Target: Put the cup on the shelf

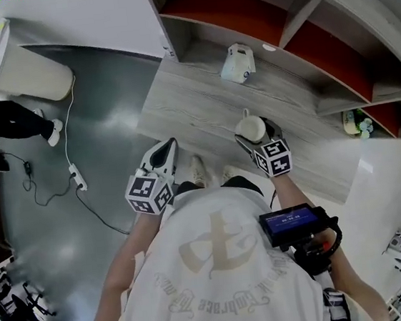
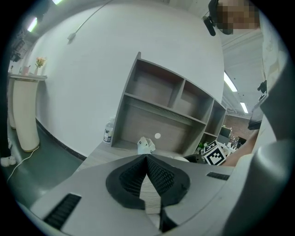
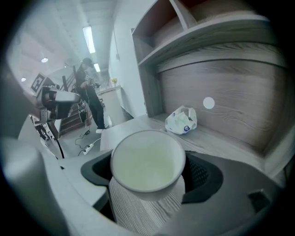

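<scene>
Grips the white cup [image 3: 147,162] upright in the right gripper [image 3: 148,177], jaws clamped on its ribbed sides, over the front of the wooden tabletop [image 1: 194,106], well short of the shelf [image 1: 242,16]. Holds the left gripper [image 2: 146,160] clenched on nothing near the tabletop's front edge. Leaves a crumpled white bag [image 1: 237,64] lying nearer the shelf.

The cup [image 3: 147,166] sits between the jaws of the right claw [image 1: 253,133], over the near part of the table [image 1: 194,106]. The left claw [image 1: 165,153] is to its left, at the table's near edge. Farther off, a bag [image 1: 237,64] lies on the table before the shelf [image 1: 299,19].
</scene>
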### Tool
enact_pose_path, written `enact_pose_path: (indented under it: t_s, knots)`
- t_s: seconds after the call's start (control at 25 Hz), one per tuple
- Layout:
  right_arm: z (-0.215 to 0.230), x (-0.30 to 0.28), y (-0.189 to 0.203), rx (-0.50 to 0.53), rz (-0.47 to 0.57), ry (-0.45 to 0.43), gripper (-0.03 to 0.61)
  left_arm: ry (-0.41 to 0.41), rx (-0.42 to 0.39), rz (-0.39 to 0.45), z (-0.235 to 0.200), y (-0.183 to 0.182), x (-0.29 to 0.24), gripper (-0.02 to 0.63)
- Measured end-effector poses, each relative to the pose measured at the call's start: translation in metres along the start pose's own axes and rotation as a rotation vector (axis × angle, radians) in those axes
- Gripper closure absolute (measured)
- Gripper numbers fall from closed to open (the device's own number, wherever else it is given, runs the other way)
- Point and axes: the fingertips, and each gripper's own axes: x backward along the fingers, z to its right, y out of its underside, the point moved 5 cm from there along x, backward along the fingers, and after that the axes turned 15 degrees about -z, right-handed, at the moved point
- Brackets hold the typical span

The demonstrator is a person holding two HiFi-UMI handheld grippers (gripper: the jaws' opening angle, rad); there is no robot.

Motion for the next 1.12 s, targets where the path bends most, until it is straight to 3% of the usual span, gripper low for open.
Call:
enact_pose_path:
  t_s: [0.72, 1.12]
  knots:
    - [0.017, 0.090, -0.012, -0.078, 0.163, 0.052, 0.143, 0.159, -0.108, -0.004, 0.032, -0.028, -0.034, 0.612]
    - [0.021, 0.148, -0.027, 0.006, 0.229, 0.100, 0.144, 0.259, -0.170, -0.021, 0.058, -0.045, -0.055, 0.612]
